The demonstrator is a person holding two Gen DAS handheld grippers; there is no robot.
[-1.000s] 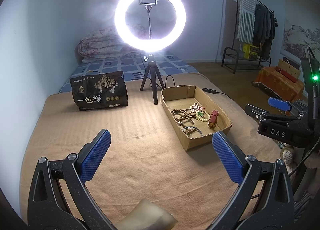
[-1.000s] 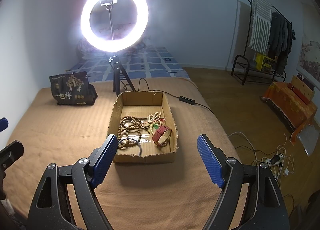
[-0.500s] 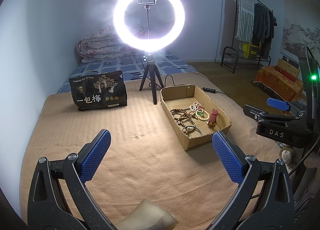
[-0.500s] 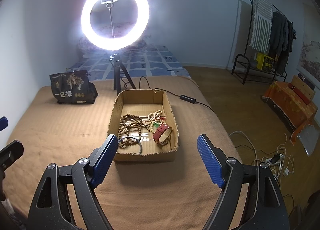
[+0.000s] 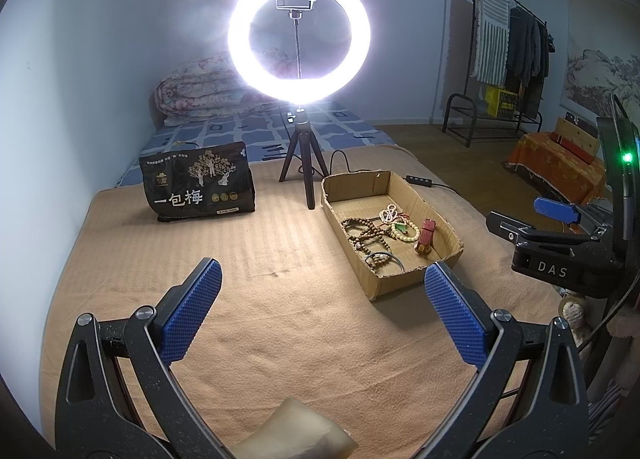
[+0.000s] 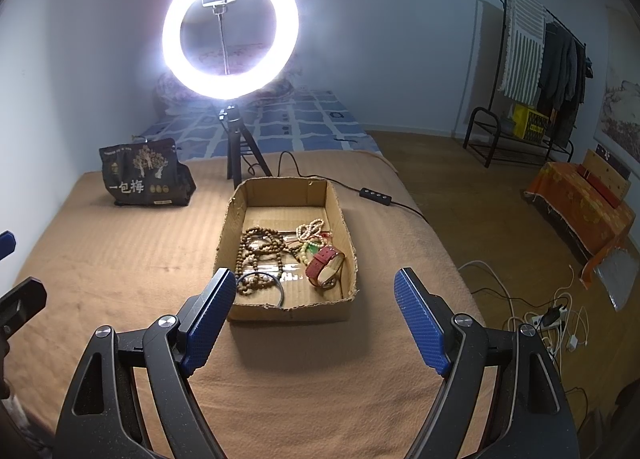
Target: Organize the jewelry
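A shallow cardboard box [image 6: 338, 211] [image 5: 436, 215] lies on a tan blanket-covered bed. Inside it are brown wooden bead strands [image 6: 260, 247] [image 5: 366, 233], a pale bead bracelet with green pieces [image 6: 310, 237] [image 5: 402, 229], a red-strapped watch [image 6: 326, 265] [image 5: 426, 235] and a dark bangle [image 6: 276, 285]. My right gripper [image 6: 314, 291] hovers open just in front of the box's near wall, nothing between its blue pads. My left gripper [image 5: 322, 283] stands open over bare blanket, left of the box. In the left wrist view, the right gripper's body [image 5: 560, 255] shows at the right edge.
A lit ring light on a small tripod [image 6: 236, 147] [image 5: 302, 163] stands behind the box, its cable and switch [image 6: 376, 195] trailing right. A black snack bag [image 6: 142, 173] [image 5: 198, 187] sits far left. The bed's right edge drops to a floor with cables [image 6: 552, 315].
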